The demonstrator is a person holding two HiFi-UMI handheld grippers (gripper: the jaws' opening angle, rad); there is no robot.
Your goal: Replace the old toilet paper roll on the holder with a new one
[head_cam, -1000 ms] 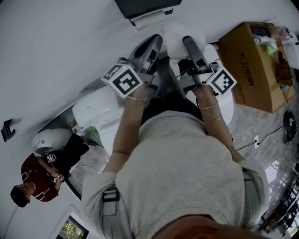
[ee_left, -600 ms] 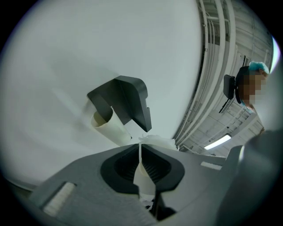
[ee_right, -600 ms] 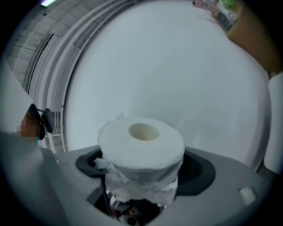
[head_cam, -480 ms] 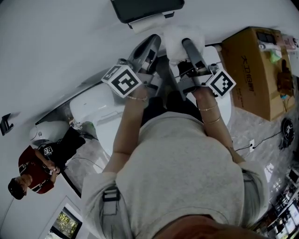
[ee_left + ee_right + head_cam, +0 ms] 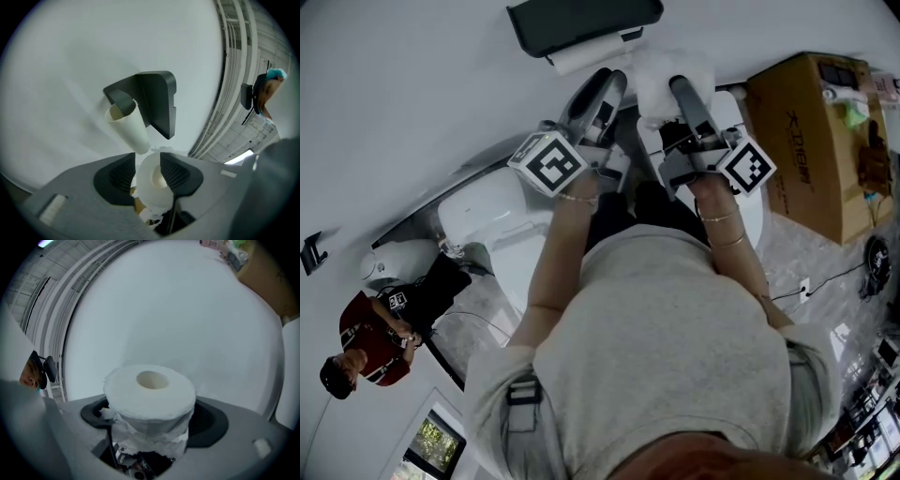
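1. Where the head view looks steeply down, a person's bare forearms reach forward over a white toilet (image 5: 487, 211), and each hand carries tongs with a marker cube.
2. The right tongs (image 5: 152, 416) are clamped on the new roll (image 5: 150, 390). It is a full white roll standing with its core hole upward, and it fills the gap between the pads. Torn paper hangs beneath it.
3. The left tongs (image 5: 145, 171), near the right pair, are opening, with the pads part-way apart. A white roll end (image 5: 154, 180) with a core hole shows in the gap. Whether it is the same roll cannot be told.
4. Just beyond the left pads is the old roll (image 5: 127, 125), a bare cream tube. It hangs tilted on the dark holder (image 5: 157, 101), with its lower edge close above the pad tips.
5. The holder is fixed to a plain white wall (image 5: 412, 94) that is open on both sides. A cardboard box (image 5: 802, 131) stands well off to the right.
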